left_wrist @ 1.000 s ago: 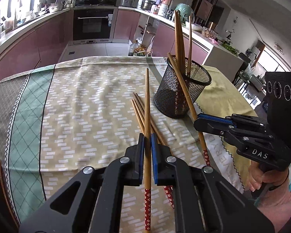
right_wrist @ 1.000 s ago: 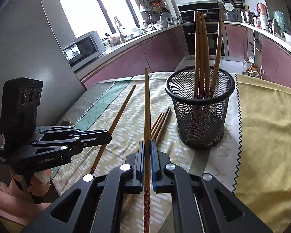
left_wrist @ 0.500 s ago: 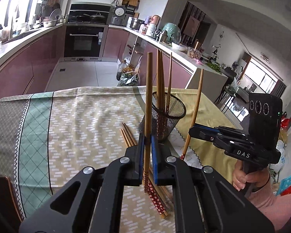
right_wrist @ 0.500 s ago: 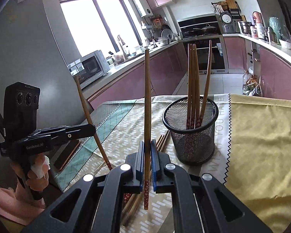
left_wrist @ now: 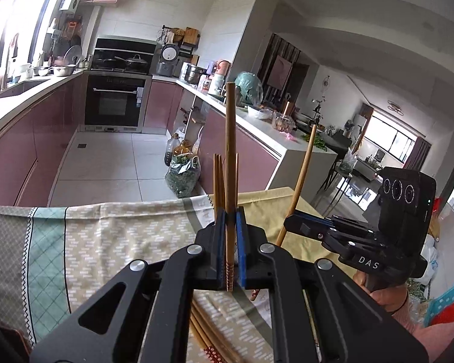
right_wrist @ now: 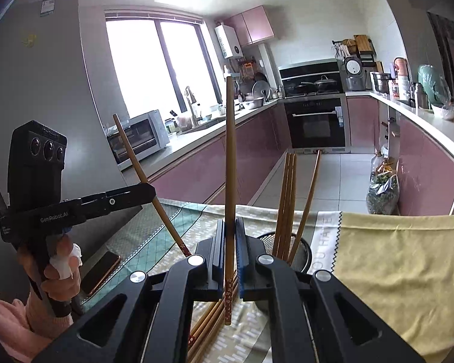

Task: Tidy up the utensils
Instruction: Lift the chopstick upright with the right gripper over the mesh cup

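Above the cloth-covered table (right_wrist: 402,254), two grippers each pinch one chopstick near its patterned lower end. The left gripper (left_wrist: 230,236) holds its chopstick (left_wrist: 230,163) nearly upright; the right gripper (right_wrist: 230,242) holds the other chopstick (right_wrist: 230,163) the same way, long axis vertical. Four chopsticks stand in the mesh holder (right_wrist: 302,252), its rim plain only in the right view (the left shows just their tips). Several loose chopsticks (right_wrist: 210,317) lie flat beneath; their count is unclear. A phone (right_wrist: 101,272) appears in the right view alone.
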{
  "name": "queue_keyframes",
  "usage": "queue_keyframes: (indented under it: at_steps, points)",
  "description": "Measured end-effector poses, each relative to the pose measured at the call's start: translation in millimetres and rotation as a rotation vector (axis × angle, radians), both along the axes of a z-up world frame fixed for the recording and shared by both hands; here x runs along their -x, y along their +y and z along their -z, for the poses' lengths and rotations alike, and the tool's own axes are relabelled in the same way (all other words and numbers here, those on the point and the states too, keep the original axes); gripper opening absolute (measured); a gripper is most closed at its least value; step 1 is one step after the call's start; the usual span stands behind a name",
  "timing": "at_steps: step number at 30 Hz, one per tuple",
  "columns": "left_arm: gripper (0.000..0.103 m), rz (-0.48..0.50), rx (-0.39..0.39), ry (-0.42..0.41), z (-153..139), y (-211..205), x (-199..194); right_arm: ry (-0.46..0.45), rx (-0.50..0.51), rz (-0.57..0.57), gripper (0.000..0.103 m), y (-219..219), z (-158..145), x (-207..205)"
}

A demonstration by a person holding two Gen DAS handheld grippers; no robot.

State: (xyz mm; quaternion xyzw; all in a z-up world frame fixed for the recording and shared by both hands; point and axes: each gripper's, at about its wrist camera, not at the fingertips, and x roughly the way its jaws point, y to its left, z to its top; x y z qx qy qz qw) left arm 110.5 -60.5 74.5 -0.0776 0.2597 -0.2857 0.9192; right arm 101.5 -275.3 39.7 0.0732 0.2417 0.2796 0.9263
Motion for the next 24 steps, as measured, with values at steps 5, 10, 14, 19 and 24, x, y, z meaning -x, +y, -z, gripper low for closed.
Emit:
queue_keyframes:
  at_steps: [5, 10, 14, 19, 24]
  points:
    - [0.008, 0.003, 0.001, -0.031, -17, -14, -13, -0.039, -0.006, 0.036, 0.006, -11, -15, -14]
    - [0.008, -0.01, -0.048, -0.037, -16, -31, -25, -0.049, -0.005, 0.065, 0.006, -16, -17, -27]
    - [0.008, -0.037, -0.139, -0.031, -4, -49, -31, -0.025, 0.008, 0.081, 0.006, -16, -7, -39]
    - [0.008, -0.018, -0.182, 0.034, 19, -61, -45, 0.016, 0.015, 0.084, 0.006, -15, 9, -48]
    - [0.008, 0.013, -0.212, 0.084, 36, -65, -53, 0.061, 0.05, 0.067, 0.006, -10, 19, -53]
